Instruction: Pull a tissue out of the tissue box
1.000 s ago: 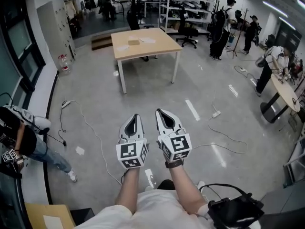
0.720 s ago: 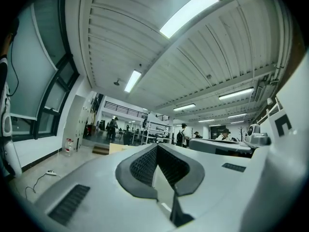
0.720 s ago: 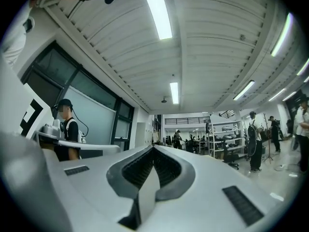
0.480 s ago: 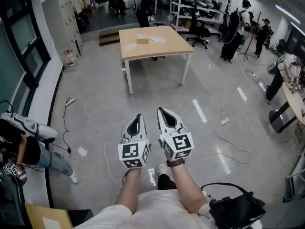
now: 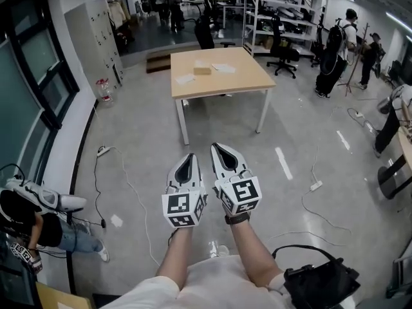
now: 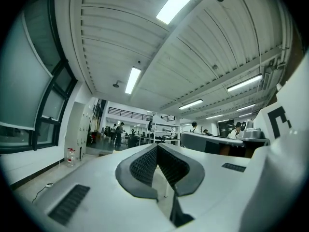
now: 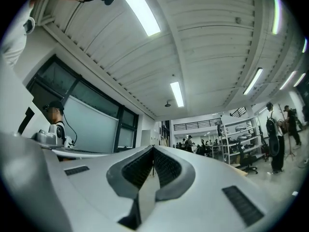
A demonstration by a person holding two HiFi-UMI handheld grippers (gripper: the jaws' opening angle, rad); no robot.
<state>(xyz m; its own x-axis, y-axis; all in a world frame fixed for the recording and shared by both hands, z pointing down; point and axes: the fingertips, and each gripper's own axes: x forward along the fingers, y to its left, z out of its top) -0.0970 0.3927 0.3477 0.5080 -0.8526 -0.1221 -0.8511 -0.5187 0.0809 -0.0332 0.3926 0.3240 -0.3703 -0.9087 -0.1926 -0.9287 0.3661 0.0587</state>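
Left gripper (image 5: 187, 157): jaws closed tip to tip, nothing between them. Its own view shows the ribbed pads (image 6: 143, 164) pressed together. Held out over the floor, pointing towards the table.
Right gripper (image 5: 216, 147): closed the same way and empty, pads (image 7: 165, 166) meeting along one line. It sits just beside the left gripper, with a narrow gap between the two bodies.
Tissue box (image 5: 202, 69): small tan box on the wooden table (image 5: 222, 84), towards its far side. Well apart from both grippers.
On the table beside it: two flat white sheets, one at the left (image 5: 185, 78), one at the right (image 5: 224, 67).
Between grippers and table: a stretch of bare grey floor (image 5: 148, 127).
Floor clutter, left: white power strip (image 5: 103, 150) with a thin cable trailing back towards the person's feet.
Floor clutter, right: white tape strip (image 5: 283, 163), a second power strip (image 5: 315, 185) and loose cable.
Behind the table: black office chair (image 5: 206, 34); metal shelving (image 5: 270, 11) further back.
Left wall: grey lockers (image 5: 96, 37), bottles (image 5: 103, 90) at their foot, dark-framed windows.
Bystanders: a person low at the left edge (image 5: 38, 221); two standing at the far right (image 5: 335, 47).
Near the person: black bag (image 5: 318, 282) at the lower right.
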